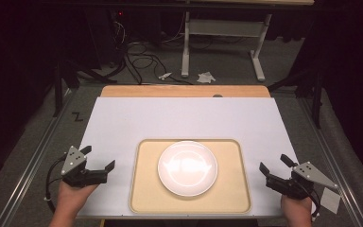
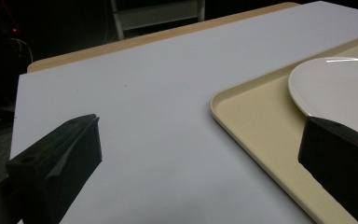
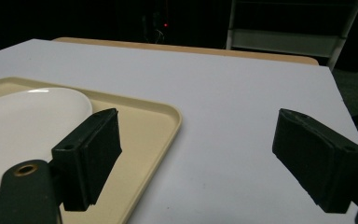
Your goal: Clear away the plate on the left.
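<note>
Jaws on both tools stand spread wide and hold nothing. I read the left gripper (image 1: 97,158) as parked on the white table sheet (image 1: 123,123) just off the tray's left edge, and the right gripper (image 1: 276,165) as parked off its right edge, each angled inward toward the centre.

Between them lies the beige tray (image 1: 144,189), a rounded rectangle with its long axis running left to right across the table. On it sits the white plate (image 1: 187,168), round, empty, roughly centred and slightly toward the far side.

Relation that governs the approach: the plate lies inboard of both tools. From the left gripper it is to the right, and its rim (image 2: 303,100) appears beside the right-hand jaw in the left gripper view. From the right gripper it is to the left, showing behind the left-hand jaw in the right gripper view as a pale oval (image 3: 23,121).

Both tools appear about equally far from the plate; I judge neither clearly nearer, though the high view is too coarse to settle it. Either tool must cross the raised tray lip (image 3: 175,123) before reaching the plate rim.
</note>
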A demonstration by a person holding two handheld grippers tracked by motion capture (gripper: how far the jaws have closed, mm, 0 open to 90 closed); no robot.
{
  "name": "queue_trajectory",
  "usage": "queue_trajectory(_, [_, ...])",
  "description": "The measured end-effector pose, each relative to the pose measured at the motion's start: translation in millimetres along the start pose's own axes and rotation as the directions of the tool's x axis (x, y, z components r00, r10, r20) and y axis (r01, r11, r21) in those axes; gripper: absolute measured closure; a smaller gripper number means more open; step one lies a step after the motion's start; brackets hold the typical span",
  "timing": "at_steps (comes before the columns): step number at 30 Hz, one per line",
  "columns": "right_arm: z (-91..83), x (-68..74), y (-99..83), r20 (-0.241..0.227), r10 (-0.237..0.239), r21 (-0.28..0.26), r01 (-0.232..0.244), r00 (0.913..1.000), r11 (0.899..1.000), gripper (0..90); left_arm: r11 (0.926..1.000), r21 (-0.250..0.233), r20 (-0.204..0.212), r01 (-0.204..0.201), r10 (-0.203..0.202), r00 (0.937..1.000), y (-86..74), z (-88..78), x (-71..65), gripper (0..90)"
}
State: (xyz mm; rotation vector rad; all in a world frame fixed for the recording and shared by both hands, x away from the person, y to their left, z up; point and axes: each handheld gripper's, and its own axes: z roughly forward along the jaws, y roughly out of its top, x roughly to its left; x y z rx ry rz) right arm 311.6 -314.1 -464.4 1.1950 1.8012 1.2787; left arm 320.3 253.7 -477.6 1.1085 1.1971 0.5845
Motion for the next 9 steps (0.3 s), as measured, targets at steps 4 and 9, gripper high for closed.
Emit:
queue_trajectory(4, [-2.4, -3.9, -0.7, -0.002, 0.015, -0.01, -0.015, 0.9999, 1.0, 16.3, 0.9992, 0.02, 0.009, -0.036, 0.036, 0.9993, -4.2, 1.3, -6.9, 0.0])
queue_trajectory(9, [-4.8, -4.9, 1.4, -0.006, 0.021, -0.028, -0.021, 0.9998, 0.999, 16.3, 0.9976, 0.034, 0.012, -0.059, 0.059, 0.9982, -7.0, 0.5, -10.3, 0.0])
